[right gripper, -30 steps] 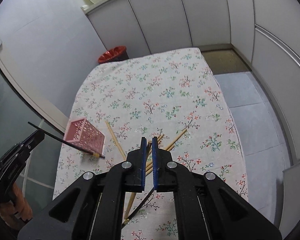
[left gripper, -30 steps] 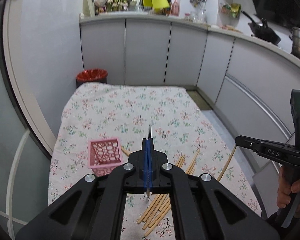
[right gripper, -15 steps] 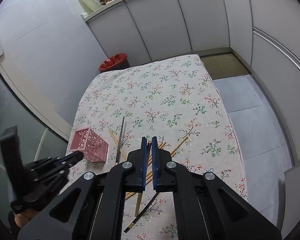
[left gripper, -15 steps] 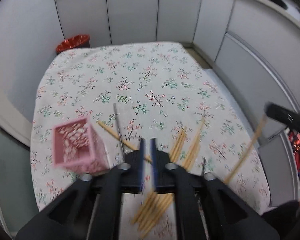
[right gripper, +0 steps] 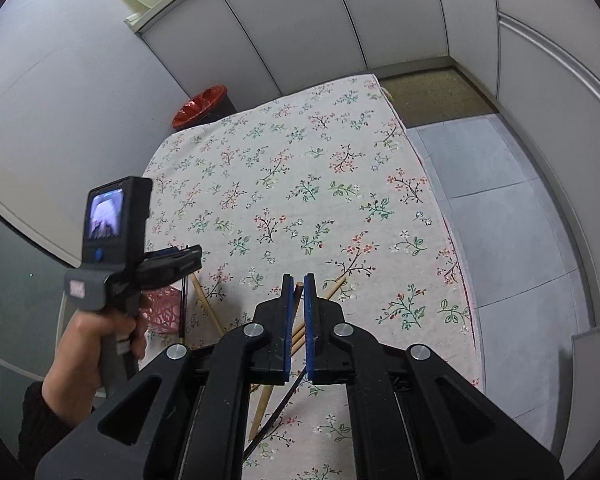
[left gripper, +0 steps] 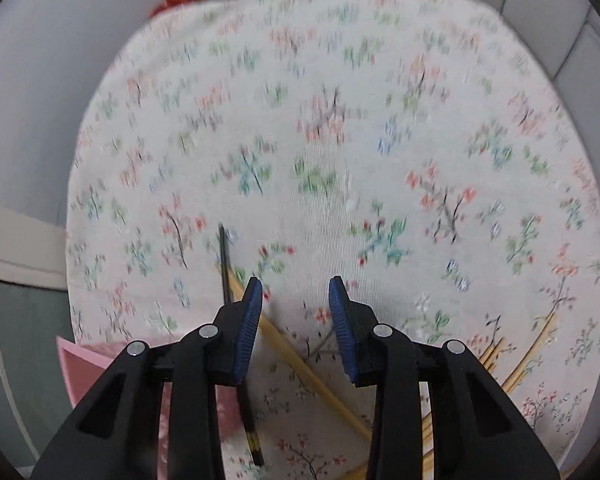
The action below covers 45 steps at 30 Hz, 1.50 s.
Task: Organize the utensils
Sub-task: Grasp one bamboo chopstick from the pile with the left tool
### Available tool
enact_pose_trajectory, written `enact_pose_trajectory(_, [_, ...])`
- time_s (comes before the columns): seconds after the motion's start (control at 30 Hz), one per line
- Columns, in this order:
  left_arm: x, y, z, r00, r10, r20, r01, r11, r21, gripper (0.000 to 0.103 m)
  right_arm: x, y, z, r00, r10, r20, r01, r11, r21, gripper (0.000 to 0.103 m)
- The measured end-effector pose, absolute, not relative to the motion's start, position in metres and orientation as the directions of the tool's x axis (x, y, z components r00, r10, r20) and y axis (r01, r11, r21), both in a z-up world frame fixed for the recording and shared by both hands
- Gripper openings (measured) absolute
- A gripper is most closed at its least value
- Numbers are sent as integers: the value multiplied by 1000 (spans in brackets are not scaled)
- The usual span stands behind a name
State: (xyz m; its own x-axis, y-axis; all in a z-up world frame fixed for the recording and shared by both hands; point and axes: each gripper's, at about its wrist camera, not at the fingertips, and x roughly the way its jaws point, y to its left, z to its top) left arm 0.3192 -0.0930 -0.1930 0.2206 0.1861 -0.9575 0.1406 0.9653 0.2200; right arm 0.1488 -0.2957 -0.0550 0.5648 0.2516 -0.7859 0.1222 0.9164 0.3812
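Your left gripper [left gripper: 295,294] points steeply down, jaws opening, nothing pinched; a dark chopstick [left gripper: 223,264] lies just left, the pink basket [left gripper: 80,364] at the cloth's near-left edge. Your right gripper [right gripper: 298,294] is closed, empty, above bamboo chopsticks [right gripper: 298,336]. Floral tablecloth [right gripper: 300,168] beyond lies bare.

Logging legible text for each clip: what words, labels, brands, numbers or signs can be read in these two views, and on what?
None can be read.
Small pale label on the grey handle of the left gripper, right wrist view: too blurred to read.
Small lit screen on that gripper's black camera block: shows a picture, no text.
Flowered tablecloth and pink perforated plastic basket: patterns only, no lettering.
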Motion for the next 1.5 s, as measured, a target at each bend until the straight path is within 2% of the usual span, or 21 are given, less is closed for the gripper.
enact_pose_trajectory(0.13, [300, -103, -196, 214, 178, -960, 189, 957, 220, 33, 152, -302, -57, 559, 270, -784, 117, 911, 396, 4])
enact_pose_trajectory(0.27, [262, -119, -189, 246, 129, -961, 373, 902, 217, 33, 151, -309, -54, 563, 283, -776, 112, 905, 411, 4])
enact_pose_trajectory(0.37, [239, -117, -190, 180, 129, -975, 451, 870, 198, 33, 146, -315, -51, 574, 286, -768, 117, 899, 422, 4])
enact_pose_trajectory(0.53, [230, -96, -195, 45, 23, -999, 358, 933, 37, 33, 139, -316, -48, 583, 278, -764, 117, 901, 417, 4])
enact_pose_trajectory(0.67, [227, -88, -217, -18, 11, -1000, 267, 964, 6, 24, 137, -316, -46, 588, 275, -760, 125, 898, 422, 4])
enact_pose_trajectory(0.73, [225, -87, -219, 9, 6, -1000, 245, 969, 8, 21, 136, -316, -46, 589, 274, -760, 129, 897, 424, 4])
enact_pose_trajectory(0.8, [224, -92, -215, 60, -1, -998, 255, 967, 15, 8, 135, -317, -46, 590, 273, -760, 129, 897, 423, 4])
enact_pose_trajectory(0.9, [226, -109, -199, 158, -38, -987, 315, 949, 14, 6, 135, -320, -47, 589, 272, -761, 131, 897, 422, 4])
enact_pose_trajectory(1.0, [230, -116, -188, 241, -26, -970, 351, 934, 62, 7, 135, -324, -49, 588, 272, -762, 137, 895, 425, 4])
enact_pose_trajectory(1.1, [229, -113, -185, 221, -47, -974, 360, 932, 37, 10, 135, -325, -49, 588, 274, -761, 140, 893, 429, 4])
enact_pose_trajectory(1.17, [224, -111, -182, 220, -43, -975, 370, 928, 43, 23, 134, -326, -48, 590, 277, -759, 137, 892, 432, 4])
enact_pose_trajectory(1.5, [193, -105, -211, 132, -39, -990, 347, 938, 9, 22, 132, -322, -47, 591, 280, -756, 129, 893, 431, 4])
